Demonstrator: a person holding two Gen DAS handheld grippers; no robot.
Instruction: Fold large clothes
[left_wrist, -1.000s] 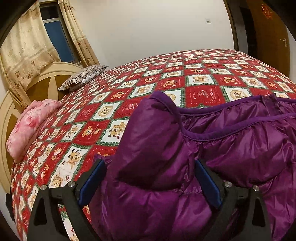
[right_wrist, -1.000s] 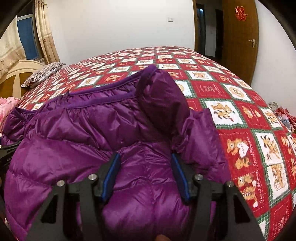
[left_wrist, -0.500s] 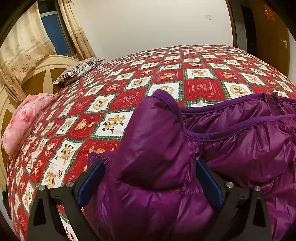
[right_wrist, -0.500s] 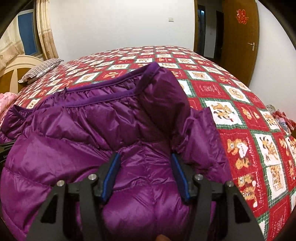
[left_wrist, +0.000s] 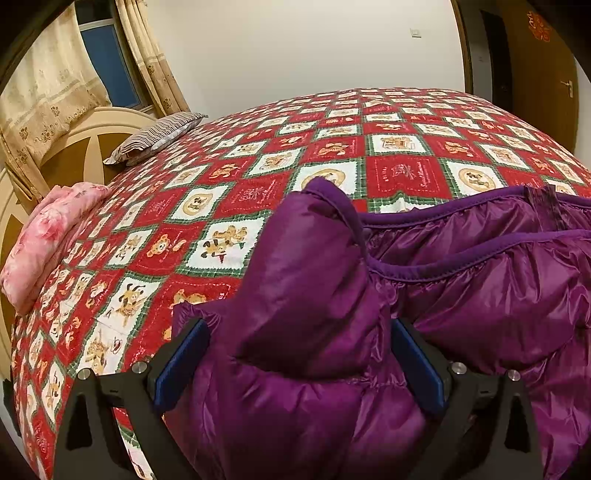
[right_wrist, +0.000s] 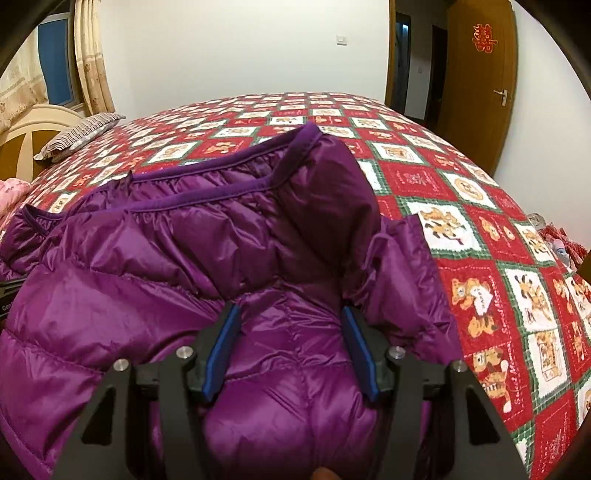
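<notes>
Lifted and carried slightly farther over the bed since a second ago. Left gripper (left_wrist: 295, 354), then right gripper (right_wrist: 291, 347), each clamped on puffy bunches of the purple down jacket (right_wrist: 147, 266), long axis left-right, trimmed edge far. Beneath, red patchwork quilt (left_wrist: 332, 155); white-walled bedroom.

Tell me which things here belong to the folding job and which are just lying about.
Job: purple down jacket, left tool, right tool, patterned bedspread as work surface.
Lying about: striped pillow, pink quilt, curtains.
</notes>
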